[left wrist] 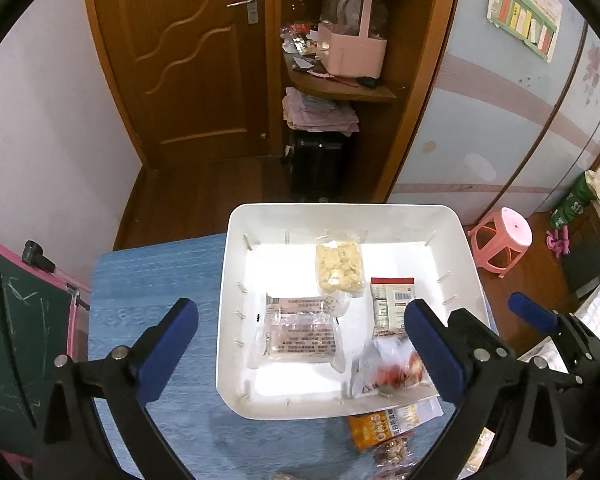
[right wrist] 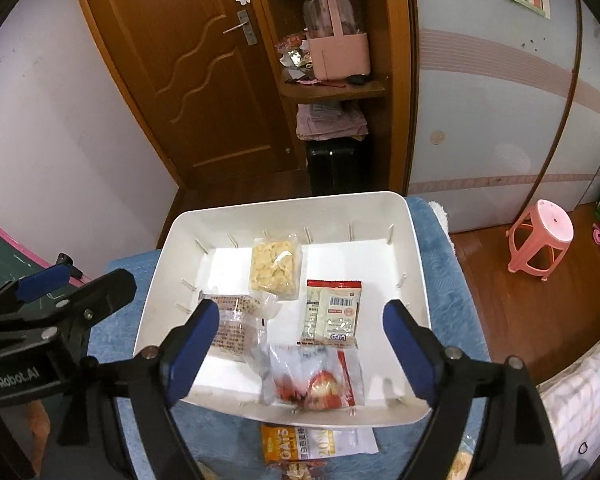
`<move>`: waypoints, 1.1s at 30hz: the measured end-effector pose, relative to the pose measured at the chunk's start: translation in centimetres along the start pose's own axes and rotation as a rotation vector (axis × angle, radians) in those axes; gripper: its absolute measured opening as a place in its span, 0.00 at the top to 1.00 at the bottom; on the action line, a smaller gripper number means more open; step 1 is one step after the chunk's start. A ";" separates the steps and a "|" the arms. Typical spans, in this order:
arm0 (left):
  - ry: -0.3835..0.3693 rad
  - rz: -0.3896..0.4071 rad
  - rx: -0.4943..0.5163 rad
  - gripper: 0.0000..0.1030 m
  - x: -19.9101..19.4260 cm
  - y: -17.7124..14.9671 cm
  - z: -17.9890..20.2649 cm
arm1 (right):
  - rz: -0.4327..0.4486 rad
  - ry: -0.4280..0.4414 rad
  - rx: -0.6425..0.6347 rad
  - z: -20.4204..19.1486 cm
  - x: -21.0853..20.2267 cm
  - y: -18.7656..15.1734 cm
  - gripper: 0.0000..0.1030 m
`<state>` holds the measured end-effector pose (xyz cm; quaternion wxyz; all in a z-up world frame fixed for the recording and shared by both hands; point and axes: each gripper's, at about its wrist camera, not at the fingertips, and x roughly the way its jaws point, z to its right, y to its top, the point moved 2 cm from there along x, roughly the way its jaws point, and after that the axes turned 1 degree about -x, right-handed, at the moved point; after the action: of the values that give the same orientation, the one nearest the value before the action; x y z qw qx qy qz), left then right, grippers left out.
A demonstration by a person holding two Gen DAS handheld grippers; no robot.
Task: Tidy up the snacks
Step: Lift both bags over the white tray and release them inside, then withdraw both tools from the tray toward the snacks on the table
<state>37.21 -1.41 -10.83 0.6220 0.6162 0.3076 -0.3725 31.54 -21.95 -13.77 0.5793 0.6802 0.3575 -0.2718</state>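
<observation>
Left gripper (left wrist: 302, 344) spread wide, nothing between the pads, hanging over the near-left part of the white bin (left wrist: 452, 232). Right gripper (right wrist: 300, 344) released as well, jaws apart above the near edge of the same bin. Directly below and between the right fingers: red-and-clear snack packet (right wrist: 316, 380), lying loose inside. Beyond it, green-white packet (right wrist: 332, 312); further ahead, yellow crisps bag (right wrist: 276, 268). Under the left gripper, clear printed pouch (left wrist: 300, 332). Just behind the bin, on the blue-covered worktop (left wrist: 156, 280), orange oats packet (right wrist: 296, 444).
</observation>
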 end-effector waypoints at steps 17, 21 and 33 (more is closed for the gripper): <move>-0.011 0.064 0.027 0.01 -5.7 -2.4 0.1 | 0.013 0.001 -0.006 -1.2 -4.2 -2.4 0.17; -0.009 0.088 0.041 0.01 -7.8 -3.4 0.2 | 0.032 -0.002 -0.013 -1.8 -6.1 -3.2 0.17; -0.006 0.157 0.104 0.01 -13.9 -6.9 0.2 | 0.079 -0.018 -0.007 -2.8 -11.5 -6.4 0.17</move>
<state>23.99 -0.13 -2.81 0.6173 0.6688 0.2369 -0.3399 19.43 -20.73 -8.05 0.5951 0.6893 0.3263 -0.2535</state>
